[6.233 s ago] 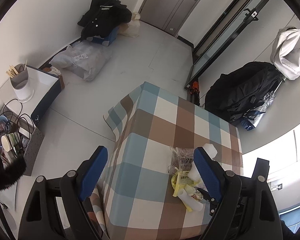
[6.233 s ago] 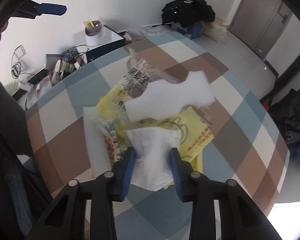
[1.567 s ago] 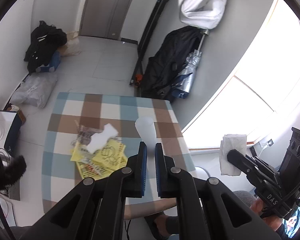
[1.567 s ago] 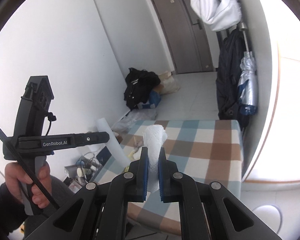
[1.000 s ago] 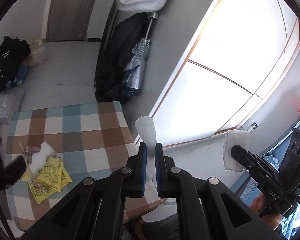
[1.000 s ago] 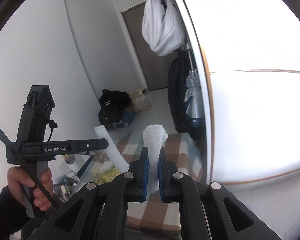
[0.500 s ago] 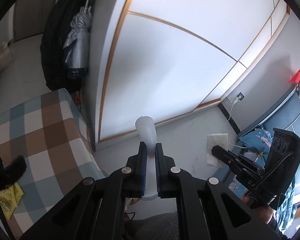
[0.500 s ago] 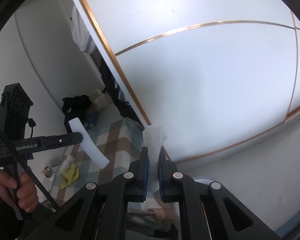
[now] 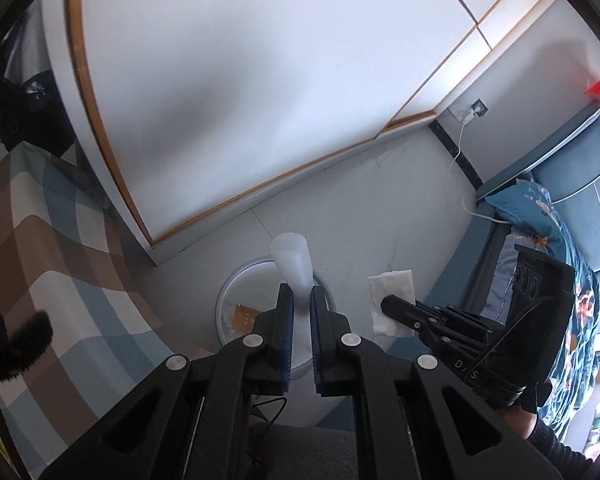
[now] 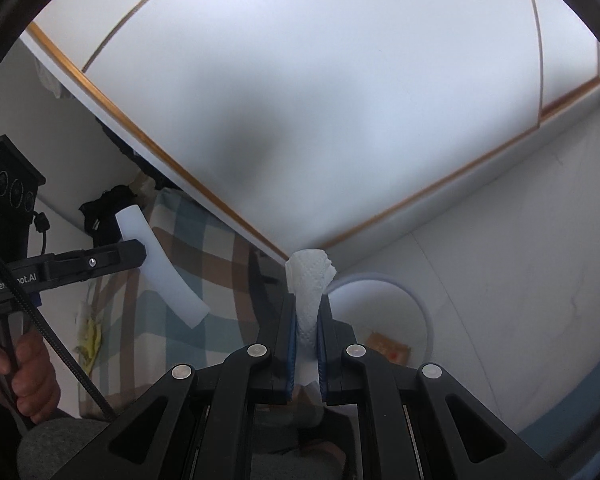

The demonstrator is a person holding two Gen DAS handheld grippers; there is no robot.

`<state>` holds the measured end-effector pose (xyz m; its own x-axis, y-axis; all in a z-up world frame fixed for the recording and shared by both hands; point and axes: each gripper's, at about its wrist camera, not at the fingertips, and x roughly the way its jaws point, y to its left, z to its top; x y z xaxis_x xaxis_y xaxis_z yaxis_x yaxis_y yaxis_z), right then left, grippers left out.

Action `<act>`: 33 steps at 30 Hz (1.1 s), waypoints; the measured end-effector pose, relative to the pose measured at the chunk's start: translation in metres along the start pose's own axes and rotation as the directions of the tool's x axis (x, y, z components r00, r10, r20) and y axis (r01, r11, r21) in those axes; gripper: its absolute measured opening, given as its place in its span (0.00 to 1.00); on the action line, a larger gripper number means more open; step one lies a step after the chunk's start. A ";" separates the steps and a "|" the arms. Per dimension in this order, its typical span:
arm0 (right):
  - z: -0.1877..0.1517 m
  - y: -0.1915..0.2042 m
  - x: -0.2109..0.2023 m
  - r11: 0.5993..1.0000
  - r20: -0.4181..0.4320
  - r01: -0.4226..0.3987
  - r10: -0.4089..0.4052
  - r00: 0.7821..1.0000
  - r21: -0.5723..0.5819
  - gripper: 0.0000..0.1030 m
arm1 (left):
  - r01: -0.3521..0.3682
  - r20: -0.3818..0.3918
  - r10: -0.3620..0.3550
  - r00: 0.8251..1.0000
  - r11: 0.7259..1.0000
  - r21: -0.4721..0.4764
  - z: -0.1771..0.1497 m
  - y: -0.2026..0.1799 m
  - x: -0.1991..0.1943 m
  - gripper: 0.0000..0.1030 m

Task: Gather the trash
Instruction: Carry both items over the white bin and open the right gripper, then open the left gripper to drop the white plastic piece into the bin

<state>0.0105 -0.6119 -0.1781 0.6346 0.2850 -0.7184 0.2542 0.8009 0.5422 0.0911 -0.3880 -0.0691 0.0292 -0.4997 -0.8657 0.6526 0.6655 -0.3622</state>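
Left gripper (image 9: pixel 299 300) clamped on white foam strip (image 9: pixel 292 258), right gripper (image 10: pixel 307 312) clamped on crumpled paper towel (image 10: pixel 310 280), both held above white trash bin (image 10: pixel 420 308) on floor, beside checkered tablecloth (image 9: pixel 60 248), orange scrap inside bin.

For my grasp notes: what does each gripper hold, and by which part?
Left gripper: white foam strip, near its middle. Right gripper: paper tissue, around its lower part.
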 end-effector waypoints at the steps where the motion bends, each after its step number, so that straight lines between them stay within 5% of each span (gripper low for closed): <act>1: -0.003 -0.006 0.008 1.000 -0.017 -0.001 0.002 1.000 0.019 0.08 | -0.001 -0.017 0.001 1.000 1.000 0.007 0.001 0.001 0.006 0.04; 14: -0.023 -0.053 0.087 0.990 -0.198 0.018 0.010 0.980 0.143 0.11 | -0.028 -0.190 0.042 0.981 0.997 0.076 0.009 -0.003 0.062 0.04; 17: -0.024 -0.056 0.095 0.988 -0.217 0.026 0.008 0.976 0.154 0.17 | -0.024 -0.217 0.038 0.975 0.997 0.069 0.010 -0.001 0.073 0.04; 22: -0.028 -0.058 0.098 0.986 -0.225 0.041 -0.004 0.974 0.161 0.43 | -0.021 -0.245 0.035 0.969 0.998 0.057 0.014 0.001 0.085 0.04; 33: -0.039 -0.072 0.083 0.980 -0.203 0.067 -0.027 0.979 0.189 0.47 | -0.032 -0.278 0.052 0.959 0.997 0.076 0.014 -0.005 0.099 0.04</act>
<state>0.0160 -0.6257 -0.2938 0.4662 0.3638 -0.8064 0.4293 0.7040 0.5657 0.1016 -0.4488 -0.1485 -0.1489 -0.2905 -0.9452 0.7073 0.6367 -0.3072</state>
